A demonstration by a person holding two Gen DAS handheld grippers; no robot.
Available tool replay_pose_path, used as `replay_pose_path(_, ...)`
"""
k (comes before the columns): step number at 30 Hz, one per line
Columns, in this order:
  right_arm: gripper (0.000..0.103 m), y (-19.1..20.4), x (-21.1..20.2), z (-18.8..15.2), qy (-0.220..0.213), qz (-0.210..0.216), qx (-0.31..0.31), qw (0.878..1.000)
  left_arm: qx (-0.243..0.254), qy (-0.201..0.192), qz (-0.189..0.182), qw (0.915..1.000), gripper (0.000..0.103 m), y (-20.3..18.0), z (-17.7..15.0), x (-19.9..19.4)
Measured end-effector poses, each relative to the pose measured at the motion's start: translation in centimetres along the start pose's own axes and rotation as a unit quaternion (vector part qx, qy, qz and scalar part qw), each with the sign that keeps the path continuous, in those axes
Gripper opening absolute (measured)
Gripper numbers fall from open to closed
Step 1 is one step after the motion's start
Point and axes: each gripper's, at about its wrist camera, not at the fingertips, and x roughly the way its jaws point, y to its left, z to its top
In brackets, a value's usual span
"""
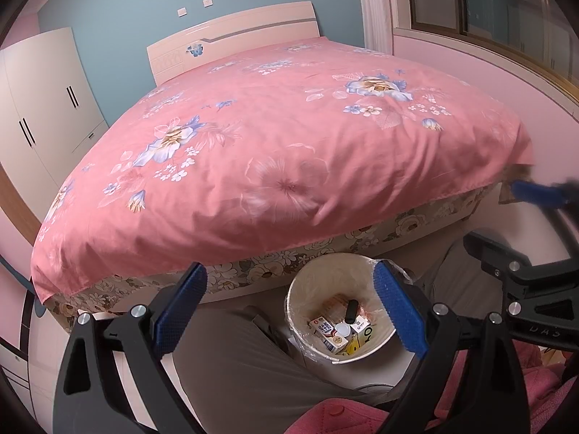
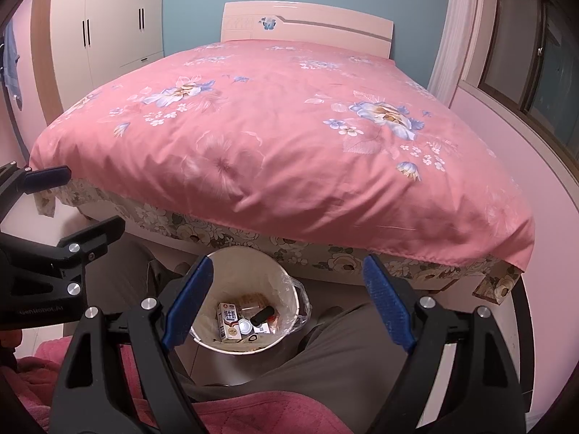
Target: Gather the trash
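Trash (cartons, cap) lies in round white lined bin (image 1: 307, 311) at 6 o'clock; both jaws released, empty. Judged: collection finished, pink floral bed (image 1: 275, 137) bare.

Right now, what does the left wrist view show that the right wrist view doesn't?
Only the left wrist view shows the right gripper, open. Only the right wrist view shows the left gripper, open, and blue clothing hanging beside the wardrobe. Both show the lined trash bin with a milk carton and dark cylinder inside, and the pink floral bedspread.
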Motion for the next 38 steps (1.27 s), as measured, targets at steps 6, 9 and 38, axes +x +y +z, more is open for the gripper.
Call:
replay_pose_path(6,0.083,0.01,0.03,0.0,0.0,0.001,0.0,1.0,0.0,0.0,0.0,1.0,0.095,0.06,-0.05,-0.02)
replay_pose_path(9,0.083,0.04,0.03,-0.03,0.0,0.001,0.0,1.0,0.0,0.0,-0.001,1.0,0.095,0.12,-0.02,0.03)
replay_pose_path(38,0.083,0.04,0.14,-0.11,0.002,0.003,0.001,1.0,-0.003,-0.001,0.001,1.0,0.095,-0.15,-0.3,0.0)
